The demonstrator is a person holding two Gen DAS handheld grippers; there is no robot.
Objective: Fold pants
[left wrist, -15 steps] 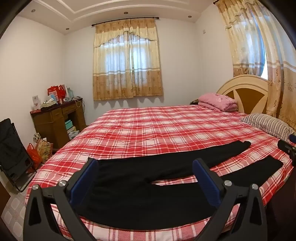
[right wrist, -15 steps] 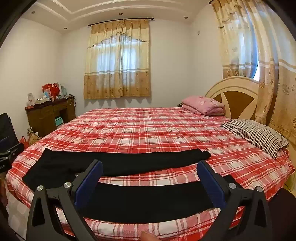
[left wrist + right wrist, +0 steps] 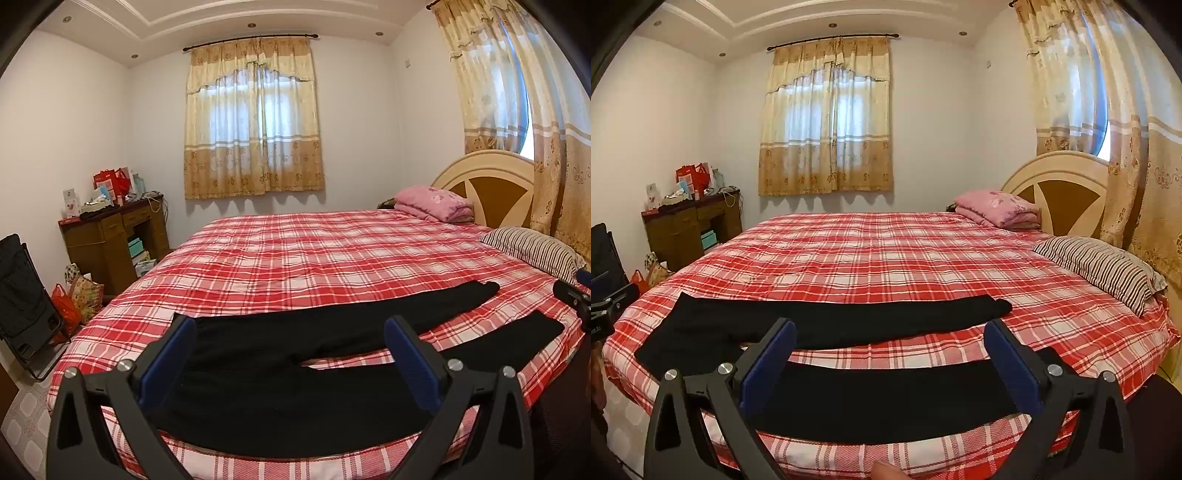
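Observation:
Black pants (image 3: 295,391) lie flat near the front edge of a bed with a red plaid cover (image 3: 314,258), waist to the left, both legs spread apart and pointing right. My left gripper (image 3: 290,354) is open and empty, above the waist and upper legs. My right gripper (image 3: 890,354) is open and empty, above the near leg (image 3: 886,398); the far leg (image 3: 849,321) lies beyond it. The right gripper's edge shows at the far right of the left wrist view (image 3: 572,295), and the left gripper's edge at the far left of the right wrist view (image 3: 609,306).
A striped pillow (image 3: 1100,269) and a folded pink blanket (image 3: 997,210) lie by the headboard (image 3: 1056,192) on the right. A wooden desk with clutter (image 3: 110,240), bags (image 3: 74,299) and a black folding chair (image 3: 22,306) stand left of the bed.
Both grippers have shifted very slightly; the views are almost the same. The pants have not moved.

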